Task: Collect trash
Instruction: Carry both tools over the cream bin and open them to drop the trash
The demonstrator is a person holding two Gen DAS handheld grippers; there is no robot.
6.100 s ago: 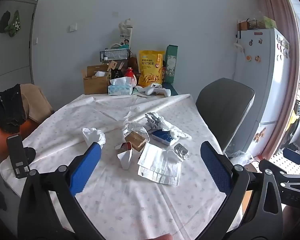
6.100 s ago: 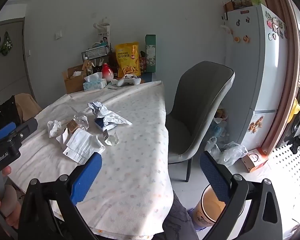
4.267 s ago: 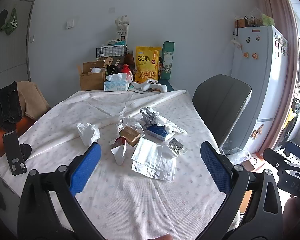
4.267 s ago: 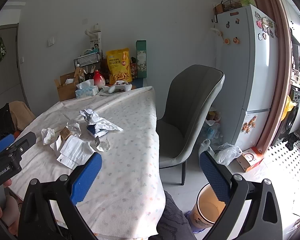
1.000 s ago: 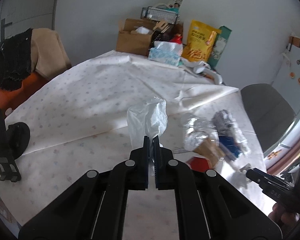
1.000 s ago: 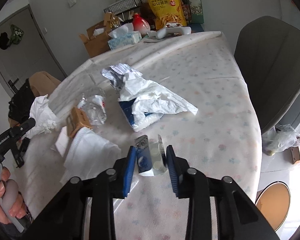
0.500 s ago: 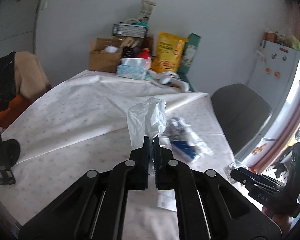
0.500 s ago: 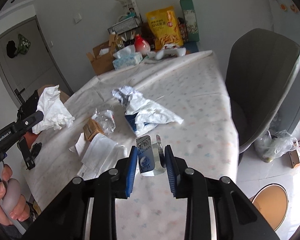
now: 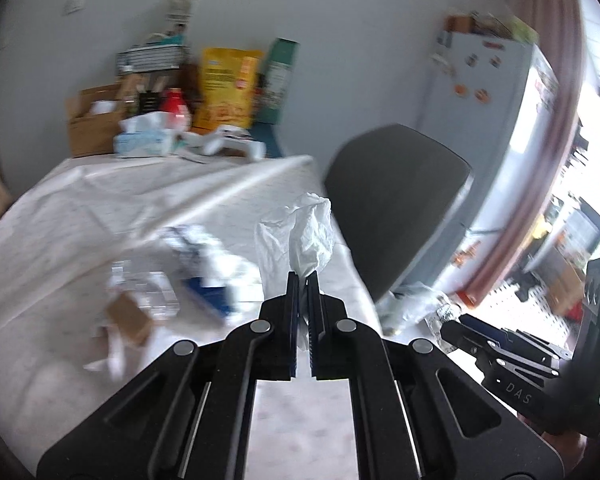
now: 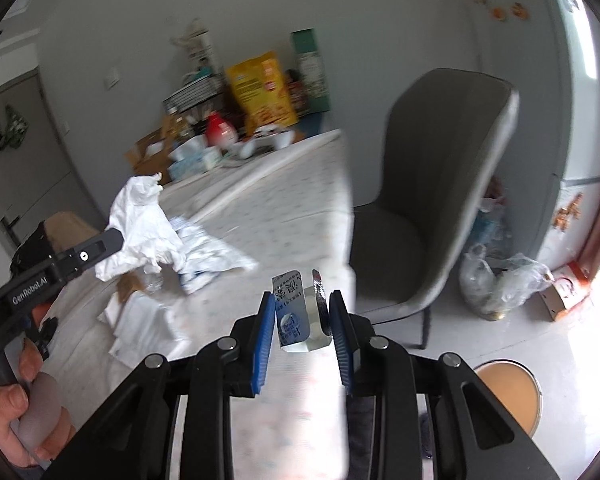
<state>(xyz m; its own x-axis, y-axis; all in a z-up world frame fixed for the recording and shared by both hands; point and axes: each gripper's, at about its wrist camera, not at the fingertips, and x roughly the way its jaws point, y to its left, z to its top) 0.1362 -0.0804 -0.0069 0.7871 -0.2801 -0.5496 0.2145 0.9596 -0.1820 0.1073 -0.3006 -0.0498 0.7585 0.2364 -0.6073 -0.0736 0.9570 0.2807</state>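
My left gripper [image 9: 303,280] is shut on a crumpled white tissue [image 9: 300,236] and holds it in the air above the table; the tissue also shows in the right wrist view [image 10: 144,224]. My right gripper [image 10: 300,312] is shut on a small clear plastic cup with a blue peeled lid [image 10: 296,316], held over the table's right edge. More trash lies on the tablecloth: a white and blue wrapper [image 10: 204,256], a folded white paper bag [image 10: 140,324], a brown carton [image 9: 128,316] and a clear plastic bottle [image 9: 156,296].
A grey chair [image 10: 432,200] stands right of the table. A round bin with a tan opening [image 10: 508,396] is on the floor at the lower right, with plastic bags [image 10: 500,276] by the fridge [image 9: 488,120]. Boxes and snack bags [image 9: 224,84] crowd the table's far end.
Both grippers have swung to the right with their loads, towards the chair side. The views are blurred by the motion. The trash on the table has not moved.
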